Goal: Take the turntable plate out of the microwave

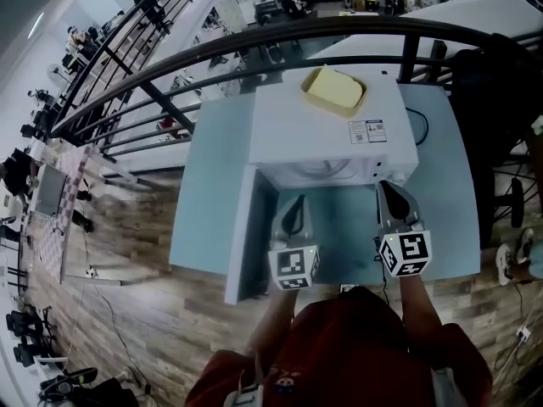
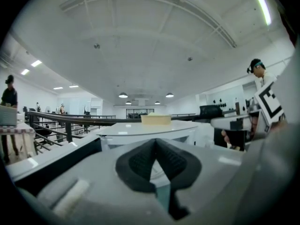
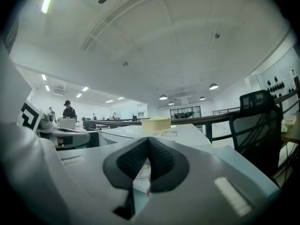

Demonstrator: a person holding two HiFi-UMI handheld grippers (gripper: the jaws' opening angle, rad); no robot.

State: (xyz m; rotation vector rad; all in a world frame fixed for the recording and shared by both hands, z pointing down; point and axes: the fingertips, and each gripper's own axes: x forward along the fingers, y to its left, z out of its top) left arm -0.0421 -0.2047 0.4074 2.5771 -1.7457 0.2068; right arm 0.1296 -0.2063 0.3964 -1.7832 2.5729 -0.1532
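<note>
A white microwave (image 1: 327, 134) stands on a light blue table (image 1: 441, 219) with its door (image 1: 244, 231) swung open to the left. Just inside the opening I see a pale arc of the turntable plate (image 1: 327, 170); the rest is hidden under the microwave's top. My left gripper (image 1: 293, 214) hovers in front of the opening, near the door, shut and empty. My right gripper (image 1: 393, 195) is at the opening's right edge, also shut with nothing in it. In both gripper views the black pads (image 2: 157, 161) (image 3: 149, 158) meet, facing the microwave.
A yellow block in a shallow tray (image 1: 333, 89) rests on the microwave's top. A dark railing (image 1: 254, 45) curves behind the table with a lower floor beyond. A black office chair (image 1: 496, 100) stands to the right. The table's near edge (image 1: 339, 280) is close to my body.
</note>
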